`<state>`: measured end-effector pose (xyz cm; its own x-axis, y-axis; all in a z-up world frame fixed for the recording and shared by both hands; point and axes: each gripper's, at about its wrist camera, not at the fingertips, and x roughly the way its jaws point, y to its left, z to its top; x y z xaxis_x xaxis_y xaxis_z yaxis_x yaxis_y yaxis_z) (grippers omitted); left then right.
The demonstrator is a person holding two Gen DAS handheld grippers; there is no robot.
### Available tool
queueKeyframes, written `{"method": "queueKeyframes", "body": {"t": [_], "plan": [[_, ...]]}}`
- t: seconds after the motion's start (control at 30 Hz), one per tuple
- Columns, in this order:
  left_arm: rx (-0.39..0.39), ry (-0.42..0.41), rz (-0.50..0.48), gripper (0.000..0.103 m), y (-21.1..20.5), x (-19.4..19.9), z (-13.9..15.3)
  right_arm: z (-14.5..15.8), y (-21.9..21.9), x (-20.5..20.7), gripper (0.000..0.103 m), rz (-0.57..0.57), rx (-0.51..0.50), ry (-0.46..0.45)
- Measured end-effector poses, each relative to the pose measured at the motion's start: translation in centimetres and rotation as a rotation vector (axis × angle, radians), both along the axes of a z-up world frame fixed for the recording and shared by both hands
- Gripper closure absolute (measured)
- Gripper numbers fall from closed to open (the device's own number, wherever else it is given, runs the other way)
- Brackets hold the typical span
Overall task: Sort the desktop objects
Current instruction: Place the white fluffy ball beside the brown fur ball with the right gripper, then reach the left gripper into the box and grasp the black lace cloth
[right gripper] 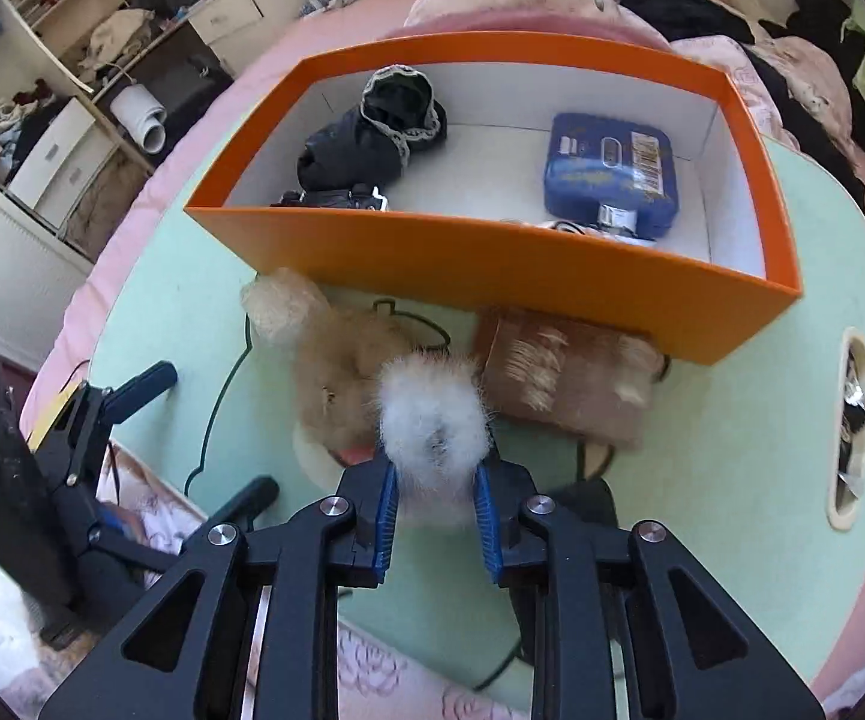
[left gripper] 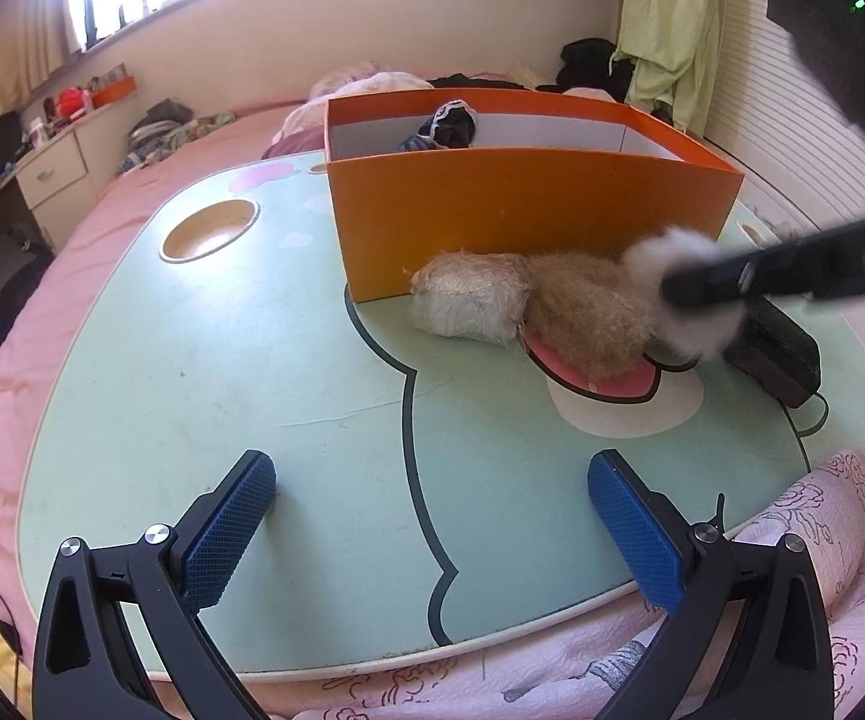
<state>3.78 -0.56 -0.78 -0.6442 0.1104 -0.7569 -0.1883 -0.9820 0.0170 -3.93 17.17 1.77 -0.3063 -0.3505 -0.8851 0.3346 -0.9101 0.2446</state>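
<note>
A beige plush toy (left gripper: pixel 588 312) (right gripper: pixel 342 372) lies on the mint green table (left gripper: pixel 222 360) just in front of the orange box (left gripper: pixel 522 210) (right gripper: pixel 492 264). My right gripper (right gripper: pixel 435 498) is shut on the toy's white fluffy end (right gripper: pixel 432 414) (left gripper: pixel 678 264); in the left wrist view it reaches in from the right. My left gripper (left gripper: pixel 432 528) hovers open over the table's near edge with nothing between its fingers. Inside the box lie a black lace-trimmed cloth (right gripper: pixel 372 132), a blue tin (right gripper: pixel 609 174) and a small black item (right gripper: pixel 336 198).
A blurred brown rectangular object (right gripper: pixel 564 372) lies against the box's front wall, right of the toy. A black adapter (left gripper: pixel 774 354) with a cord sits on the table's right side. The table has a round cup hole (left gripper: pixel 210 231) and stands on a pink bed (left gripper: pixel 102 210).
</note>
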Motion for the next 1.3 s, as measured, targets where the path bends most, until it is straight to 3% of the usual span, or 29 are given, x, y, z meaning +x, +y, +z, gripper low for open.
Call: {"method": "queueKeyframes", "body": {"t": [0.07,0.1,0.13,0.17,0.27,0.37,0.47,0.77,0.83,0.9,1.1,1.17,1.23,1.3], "plan": [[-0.001,0.000,0.001,0.000,0.0,0.0,0.0,1.8,0.4,1.1,0.070,-0.024,-0.031,0.099],[0.000,0.000,0.001,0.000,0.0,0.0,0.0,2.5,0.6,1.8,0.056,-0.029,-0.036,0.135],[0.000,0.000,0.001,0.000,0.0,0.0,0.0,3.5,1.0,3.3,0.034,-0.038,-0.038,0.197],[0.000,0.000,0.001,0.000,0.0,0.0,0.0,4.1,1.3,4.7,0.027,-0.043,-0.031,0.235],[0.000,0.001,0.000,0.000,-0.1,0.0,0.0,3.7,2.0,8.3,0.026,-0.035,0.043,0.306],[0.001,0.000,0.000,0.000,0.0,0.0,0.0,1.7,3.2,10.6,0.026,-0.135,0.185,0.380],[-0.003,0.000,0.001,0.000,0.0,0.0,-0.1,-2.2,4.8,9.3,0.025,-0.144,0.155,0.247],[0.005,0.011,0.001,0.001,-0.1,0.0,0.0,-6.6,4.0,6.1,0.000,-0.163,0.148,0.313],[0.012,0.013,-0.005,0.017,0.0,0.1,0.5,-7.4,3.7,5.5,0.000,-0.164,0.146,0.315],[0.007,0.035,-0.003,0.027,0.1,0.1,1.5,-7.9,3.6,5.3,0.000,-0.166,0.144,0.316],[0.046,0.131,-0.091,0.034,1.3,-2.2,8.6,-9.0,3.4,4.4,0.000,-0.166,0.142,0.318],[0.038,0.099,-0.132,0.038,2.4,-4.5,10.3,-8.4,2.7,5.6,0.000,-0.167,0.144,0.319],[-0.008,0.051,-0.140,0.052,3.7,-8.0,11.0,-8.4,2.5,6.3,0.000,-0.167,0.143,0.321],[-0.071,-0.008,-0.127,0.053,5.0,-11.4,10.6,-8.6,2.8,6.5,0.000,-0.168,0.142,0.322]]}}
